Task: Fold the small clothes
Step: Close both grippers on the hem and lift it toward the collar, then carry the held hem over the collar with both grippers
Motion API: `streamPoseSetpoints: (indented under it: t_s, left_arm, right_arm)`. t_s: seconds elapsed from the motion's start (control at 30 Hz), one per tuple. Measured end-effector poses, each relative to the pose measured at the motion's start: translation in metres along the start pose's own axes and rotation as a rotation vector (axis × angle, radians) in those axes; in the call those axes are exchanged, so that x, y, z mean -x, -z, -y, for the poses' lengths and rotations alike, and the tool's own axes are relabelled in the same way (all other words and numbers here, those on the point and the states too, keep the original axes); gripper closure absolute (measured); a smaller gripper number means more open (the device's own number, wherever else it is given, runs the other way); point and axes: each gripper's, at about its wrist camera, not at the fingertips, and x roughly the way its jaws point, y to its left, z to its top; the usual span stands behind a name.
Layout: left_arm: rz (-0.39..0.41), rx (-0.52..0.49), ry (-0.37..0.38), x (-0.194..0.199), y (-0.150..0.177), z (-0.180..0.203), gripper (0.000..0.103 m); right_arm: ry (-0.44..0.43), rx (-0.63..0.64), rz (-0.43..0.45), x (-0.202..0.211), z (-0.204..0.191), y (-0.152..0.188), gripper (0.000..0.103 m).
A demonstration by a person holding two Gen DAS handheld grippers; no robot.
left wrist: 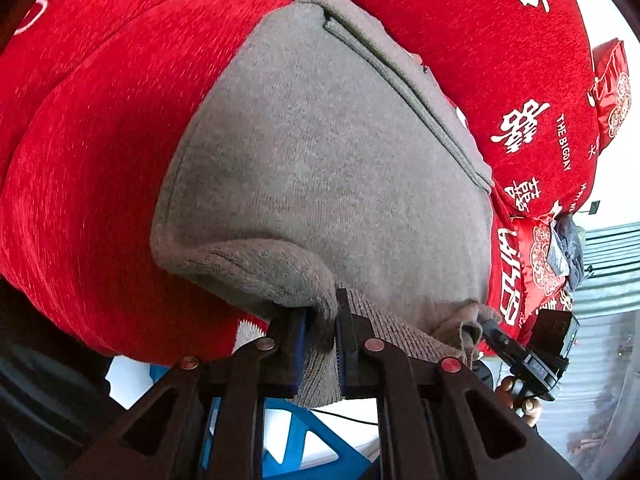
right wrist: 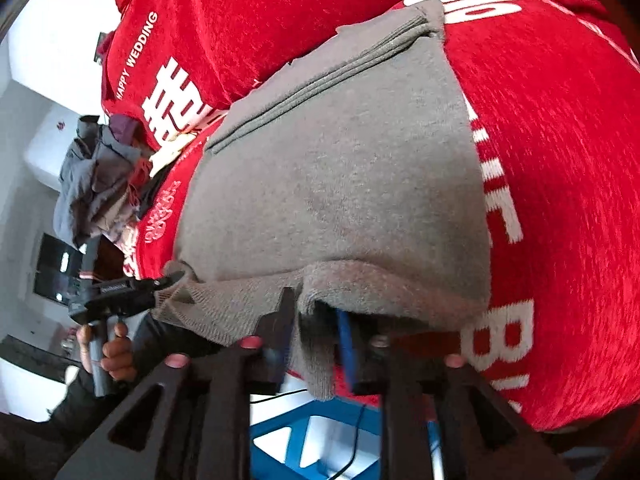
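The left gripper [left wrist: 322, 340] sits nearest the lens, its jaws closed on a bunched corner of the sweater [left wrist: 328, 168], the ribbed hem pinched between the blue pads. The sweater is grey knit, folded into a long slab lying on the bed [left wrist: 100, 152]; its long axis runs from the near edge of the bed away toward the far side, with stacked folded edges showing at the far end. In the right wrist view the right gripper [right wrist: 314, 344] has its jaws part-way apart with a hanging fold of the hem between them; whether the pads press the cloth cannot be told.

The bed wears a red cover with white characters and the words "HAPPY WEDDING". A pile of clothes [right wrist: 96, 184] lies near the bed's far left corner in the right view. A blue stool [right wrist: 296, 440] shows below the bed's near edge, with a black cable across it. Walls are white; a corrugated grey panel [left wrist: 608, 272] stands at right in the left view.

The sweater's near hem overhangs the bed's near edge, held at both corners.
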Motion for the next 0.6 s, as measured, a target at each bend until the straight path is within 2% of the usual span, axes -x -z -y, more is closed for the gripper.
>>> streamPoseSetpoints:
  t_s: [0.03, 0.07, 0.13, 0.2, 0.23, 0.3, 0.37, 0.57, 0.6]
  left_arm:
    - [0.001, 0.004, 0.004, 0.0, 0.001, -0.001, 0.09]
    - [0.002, 0.011, 0.009, 0.0, 0.001, -0.002, 0.09]
    - [0.001, 0.029, 0.037, 0.0, 0.002, -0.004, 0.071]
    - [0.009, 0.037, 0.092, 0.006, 0.005, -0.005, 0.029]
    - [0.028, 0.033, 0.074, 0.009, 0.008, -0.001, 0.024]
    - [0.048, -0.022, 0.026, 0.01, 0.013, 0.008, 0.024]
    - [0.036, -0.048, 0.004, 0.006, 0.017, 0.012, 0.024]
    - [0.005, 0.034, 0.02, -0.01, 0.02, -0.005, 0.025]
    - [0.009, 0.035, 0.016, -0.01, 0.02, -0.004, 0.029]
  right_arm:
    - [-0.014, -0.01, 0.002, -0.001, -0.001, 0.0, 0.052]
    - [-0.019, -0.014, 0.004, 0.0, -0.001, 0.001, 0.048]
    - [-0.031, -0.024, 0.008, -0.001, 0.0, 0.003, 0.046]
    - [-0.033, -0.025, 0.001, -0.004, -0.001, 0.003, 0.046]
    - [-0.037, -0.026, -0.003, -0.005, -0.002, 0.003, 0.046]
    - [-0.05, -0.026, -0.012, -0.006, -0.003, 0.003, 0.046]
    - [-0.049, -0.02, -0.017, -0.007, -0.004, 0.004, 0.046]
    - [-0.068, -0.037, -0.028, -0.013, 0.001, 0.004, 0.047]
    - [-0.063, -0.032, -0.029, -0.014, 0.0, 0.004, 0.049]
